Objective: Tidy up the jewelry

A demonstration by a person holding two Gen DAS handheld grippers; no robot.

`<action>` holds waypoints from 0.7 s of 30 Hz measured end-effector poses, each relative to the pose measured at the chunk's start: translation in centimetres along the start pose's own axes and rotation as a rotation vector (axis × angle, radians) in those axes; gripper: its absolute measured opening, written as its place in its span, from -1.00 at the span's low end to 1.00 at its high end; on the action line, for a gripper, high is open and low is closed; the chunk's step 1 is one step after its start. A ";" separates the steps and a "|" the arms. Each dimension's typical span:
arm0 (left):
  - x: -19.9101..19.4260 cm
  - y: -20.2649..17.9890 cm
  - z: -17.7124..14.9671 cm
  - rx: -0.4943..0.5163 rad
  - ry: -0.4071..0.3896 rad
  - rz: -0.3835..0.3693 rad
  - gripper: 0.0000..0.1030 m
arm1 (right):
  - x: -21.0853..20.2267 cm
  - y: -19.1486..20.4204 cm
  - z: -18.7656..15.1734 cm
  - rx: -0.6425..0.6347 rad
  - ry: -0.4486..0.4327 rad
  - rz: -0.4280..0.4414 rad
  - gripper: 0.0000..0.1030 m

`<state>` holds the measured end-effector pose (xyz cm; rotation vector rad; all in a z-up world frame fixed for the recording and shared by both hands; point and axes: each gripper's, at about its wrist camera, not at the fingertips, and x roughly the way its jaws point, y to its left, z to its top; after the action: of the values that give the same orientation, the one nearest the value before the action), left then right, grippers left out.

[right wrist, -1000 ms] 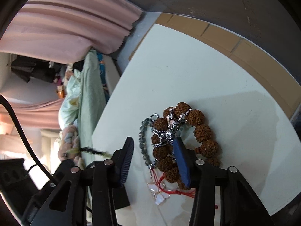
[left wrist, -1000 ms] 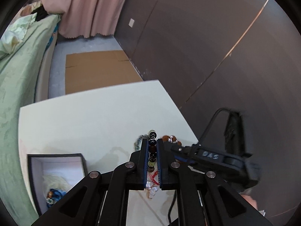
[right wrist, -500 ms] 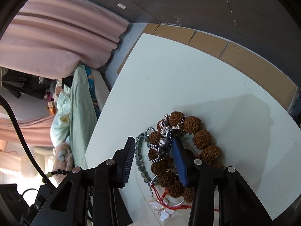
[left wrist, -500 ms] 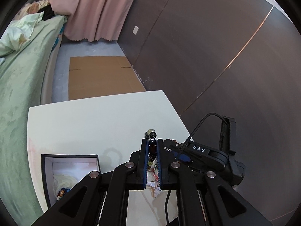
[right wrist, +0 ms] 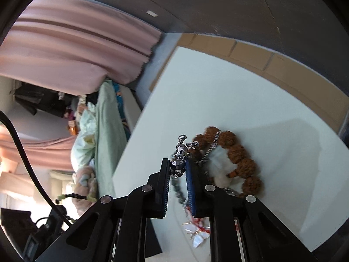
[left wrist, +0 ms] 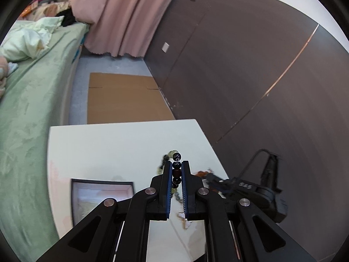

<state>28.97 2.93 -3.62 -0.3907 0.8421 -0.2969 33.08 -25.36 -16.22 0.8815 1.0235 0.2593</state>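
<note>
Broadly, a white table [left wrist: 113, 144] carries the whole job, with a dark-rimmed open box [left wrist: 100, 194] lying at its near left in the left wrist view. On the table's right side sits the jewelry heap, led by a brown seed-bead bracelet [right wrist: 242, 155] with a butterfly charm on red cord [right wrist: 197, 234] in front of it. The left gripper [left wrist: 176, 175] is clamped on a dark beaded strand [left wrist: 176, 170], lifted clear of the tabletop. The right gripper [right wrist: 177, 170] has just been closing and now pinches a faceted silver chain [right wrist: 180, 155] at the heap's edge. That chain drapes over the brown bracelet, so a lift likely drags the bracelet or the charm along. The silver links look slick and are caught only near the fingertips, so they may slip out. The hanging strand could also snag the box rim on the way in.
</note>
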 end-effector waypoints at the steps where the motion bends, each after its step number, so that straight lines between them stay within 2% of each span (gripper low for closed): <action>1: -0.2 0.3 0.0 -0.005 -0.003 0.004 -0.84 | -0.2 0.5 0.0 -0.016 -0.008 0.009 -0.68; 5: -0.5 1.1 -0.3 -0.028 0.003 0.006 -0.84 | -1.6 2.7 -0.1 -0.082 -0.033 0.054 -0.68; 21: -1.7 2.4 -0.5 -0.051 0.000 -0.019 -0.84 | -8.2 12.0 -0.2 -0.312 -0.134 0.067 -0.69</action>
<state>27.70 5.59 -3.86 -0.4469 0.8474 -0.2932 30.96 -22.23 -2.19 0.6411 0.8032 0.3991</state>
